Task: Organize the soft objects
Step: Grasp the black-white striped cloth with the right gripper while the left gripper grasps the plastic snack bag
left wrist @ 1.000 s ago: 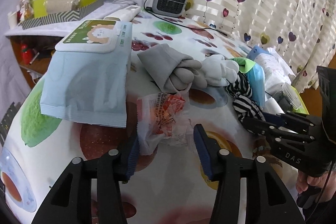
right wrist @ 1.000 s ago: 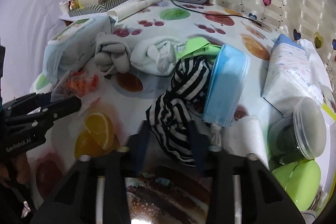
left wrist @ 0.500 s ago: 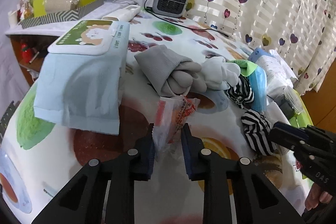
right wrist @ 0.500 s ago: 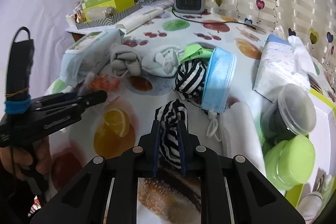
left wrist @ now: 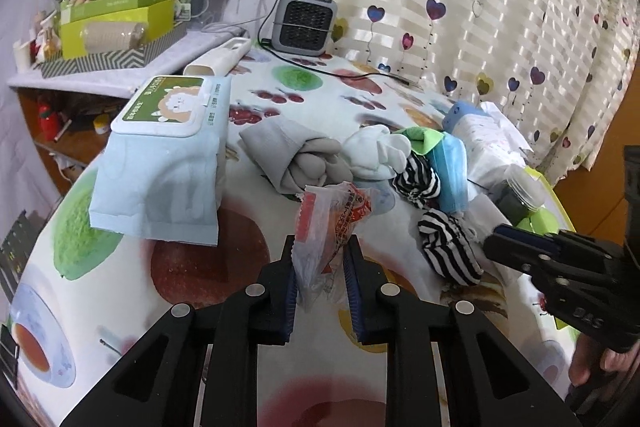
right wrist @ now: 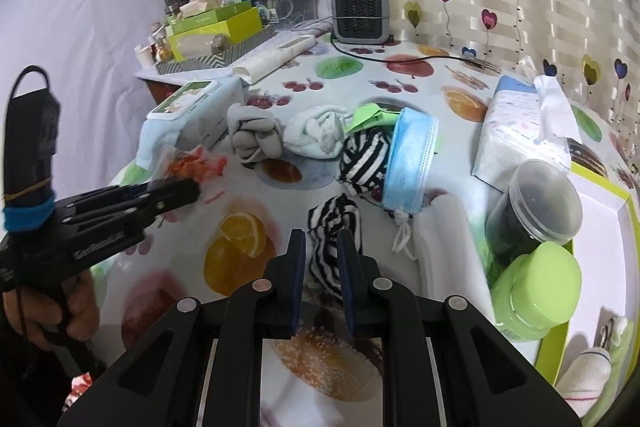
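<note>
pinching snack bag between fingers, striped sock likewise

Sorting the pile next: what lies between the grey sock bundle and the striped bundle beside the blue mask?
A white sock bundle lies between the grey sock bundle and striped bundle, clearest in the right wrist view.

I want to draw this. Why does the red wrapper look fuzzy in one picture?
In the right wrist view the wrapper is smeared with blur by the left gripper; in the left wrist view it is sharp. Both views bend at the edges.
</note>
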Motion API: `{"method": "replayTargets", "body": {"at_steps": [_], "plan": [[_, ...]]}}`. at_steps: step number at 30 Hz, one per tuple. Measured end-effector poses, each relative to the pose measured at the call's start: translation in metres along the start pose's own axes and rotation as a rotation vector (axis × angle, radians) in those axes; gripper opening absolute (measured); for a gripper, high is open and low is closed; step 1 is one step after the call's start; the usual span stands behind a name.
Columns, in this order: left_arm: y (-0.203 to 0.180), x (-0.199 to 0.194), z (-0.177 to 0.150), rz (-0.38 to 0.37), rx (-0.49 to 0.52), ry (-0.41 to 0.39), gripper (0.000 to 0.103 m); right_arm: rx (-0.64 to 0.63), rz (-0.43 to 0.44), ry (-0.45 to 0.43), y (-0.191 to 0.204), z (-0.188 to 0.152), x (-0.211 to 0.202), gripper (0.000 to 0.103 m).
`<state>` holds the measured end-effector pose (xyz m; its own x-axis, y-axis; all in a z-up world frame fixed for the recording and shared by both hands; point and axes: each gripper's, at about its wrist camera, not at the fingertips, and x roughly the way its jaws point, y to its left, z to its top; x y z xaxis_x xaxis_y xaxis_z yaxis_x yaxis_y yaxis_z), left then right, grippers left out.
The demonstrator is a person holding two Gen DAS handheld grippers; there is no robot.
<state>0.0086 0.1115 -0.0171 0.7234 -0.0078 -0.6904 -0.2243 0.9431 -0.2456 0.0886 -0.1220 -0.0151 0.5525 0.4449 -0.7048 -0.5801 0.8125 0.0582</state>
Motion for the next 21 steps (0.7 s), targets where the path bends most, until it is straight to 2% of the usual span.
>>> {"method": "replayTargets", "body": {"at_steps": [2,3,4,11,12,13,14,16,21], "plan": [[0.0,-0.002,-0.001,-0.004,0.002,0.001,0.02,-0.012,-0.014,0.013,-0.001,0.001,0.007,0.03],[-0.001,-0.002,-0.002,-0.005,0.004,0.002,0.02,-0.016,-0.009,0.02,-0.001,0.002,0.011,0.041],[0.0,-0.002,-0.002,-0.007,0.004,0.004,0.02,-0.021,-0.001,0.028,-0.001,0.003,0.014,0.044],[-0.001,-0.005,-0.004,-0.014,0.013,0.007,0.02,-0.015,-0.03,0.108,-0.005,0.005,0.05,0.044],[-0.001,-0.005,-0.003,-0.015,0.013,0.007,0.02,-0.016,-0.032,0.12,-0.005,0.004,0.054,0.042],[-0.001,-0.005,-0.004,-0.016,0.014,0.008,0.02,-0.022,-0.037,0.124,-0.005,0.003,0.056,0.028],[-0.002,-0.005,-0.004,-0.017,0.015,0.008,0.02,-0.023,-0.035,0.124,-0.005,0.002,0.057,0.022],[-0.003,-0.006,-0.004,-0.022,0.019,0.007,0.02,-0.022,-0.024,0.117,-0.005,0.0,0.053,0.017],[-0.012,-0.011,-0.001,-0.04,0.033,-0.004,0.02,-0.019,-0.014,0.069,-0.002,0.0,0.034,0.016]]}}
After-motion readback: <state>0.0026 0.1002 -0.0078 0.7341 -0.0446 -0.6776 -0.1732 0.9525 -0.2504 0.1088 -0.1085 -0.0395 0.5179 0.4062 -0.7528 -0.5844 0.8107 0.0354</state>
